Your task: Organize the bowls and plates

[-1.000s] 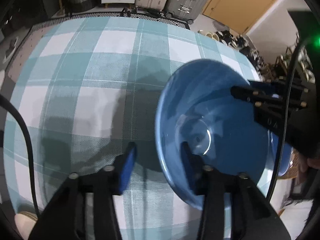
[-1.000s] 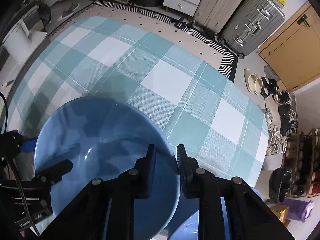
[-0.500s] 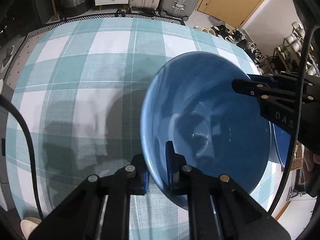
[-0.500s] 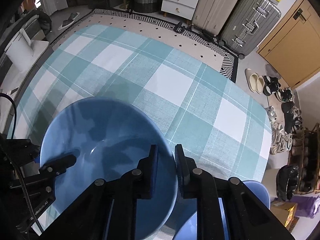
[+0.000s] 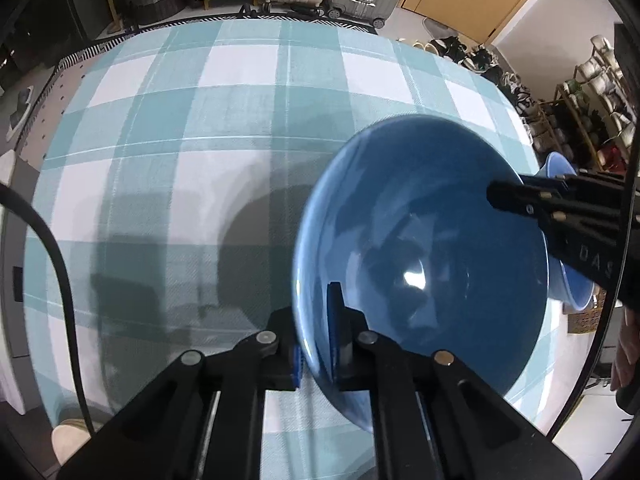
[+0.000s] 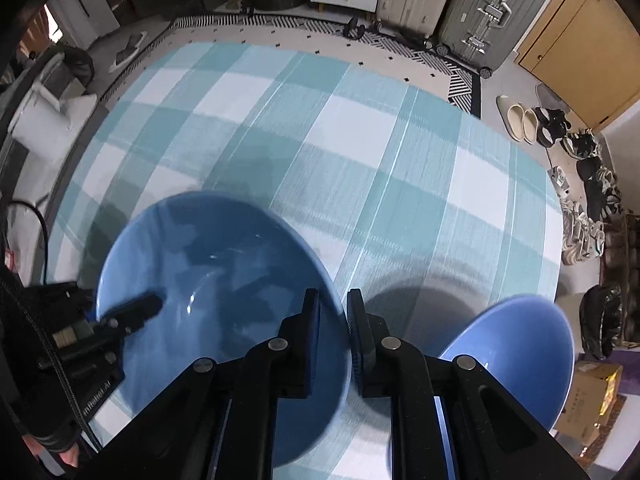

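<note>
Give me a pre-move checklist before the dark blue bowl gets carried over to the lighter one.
1. Left gripper clamped on the dark blue bowl rim, jaws just closed: ok.
2. Right gripper pinching the opposite rim, jaws just closing, one finger inside, one outside: ok.
3. Bowl clear of the checked tablecloth: cannot tell; shadow beneath suggests lifted.
4. Lighter blue bowl upright, nothing inside it: ok.
5. Cloth between the two bowls free of objects: ok.
6. Bowl level in both grips: cannot tell, fisheye distorts.

Checked tablecloth (image 5: 240,128), suitcases (image 6: 492,12), shoes (image 6: 520,120) beyond
</note>
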`<action>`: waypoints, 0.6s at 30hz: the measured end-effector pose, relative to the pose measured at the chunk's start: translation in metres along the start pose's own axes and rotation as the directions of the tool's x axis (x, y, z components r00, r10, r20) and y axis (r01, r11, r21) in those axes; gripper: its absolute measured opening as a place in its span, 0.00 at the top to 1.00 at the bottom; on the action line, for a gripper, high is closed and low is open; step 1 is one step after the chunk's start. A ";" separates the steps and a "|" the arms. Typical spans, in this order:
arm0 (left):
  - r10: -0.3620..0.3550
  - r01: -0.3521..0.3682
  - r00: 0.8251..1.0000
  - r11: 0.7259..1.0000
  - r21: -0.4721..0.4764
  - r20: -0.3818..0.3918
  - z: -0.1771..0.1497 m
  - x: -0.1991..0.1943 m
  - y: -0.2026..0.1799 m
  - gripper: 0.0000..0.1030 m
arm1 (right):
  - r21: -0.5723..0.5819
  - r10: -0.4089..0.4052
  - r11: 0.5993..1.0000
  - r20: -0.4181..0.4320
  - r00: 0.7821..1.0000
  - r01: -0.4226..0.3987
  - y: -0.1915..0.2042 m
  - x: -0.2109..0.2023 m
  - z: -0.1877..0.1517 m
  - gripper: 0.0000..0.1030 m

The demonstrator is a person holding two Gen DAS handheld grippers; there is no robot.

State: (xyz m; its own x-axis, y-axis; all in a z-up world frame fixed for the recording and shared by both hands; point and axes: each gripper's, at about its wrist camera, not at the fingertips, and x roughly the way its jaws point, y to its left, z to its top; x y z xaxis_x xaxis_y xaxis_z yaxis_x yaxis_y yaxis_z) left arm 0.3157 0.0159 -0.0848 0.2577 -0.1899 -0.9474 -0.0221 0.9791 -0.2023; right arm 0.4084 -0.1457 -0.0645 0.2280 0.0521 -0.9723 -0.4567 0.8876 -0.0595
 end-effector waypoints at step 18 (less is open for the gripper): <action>0.049 -0.048 0.998 0.999 0.026 -0.043 -0.017 -0.004 0.015 0.94 | 0.089 0.121 0.989 -0.060 0.991 -0.115 0.014 0.023 -0.018 0.88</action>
State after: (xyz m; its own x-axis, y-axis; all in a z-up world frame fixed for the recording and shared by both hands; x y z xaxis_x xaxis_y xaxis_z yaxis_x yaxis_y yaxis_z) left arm 0.2981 0.0300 -0.0883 0.2144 -0.1446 -0.9660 -0.0093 0.9886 -0.1501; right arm 0.3920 -0.1405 -0.0913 0.1186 0.1314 -0.9842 -0.4014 0.9130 0.0736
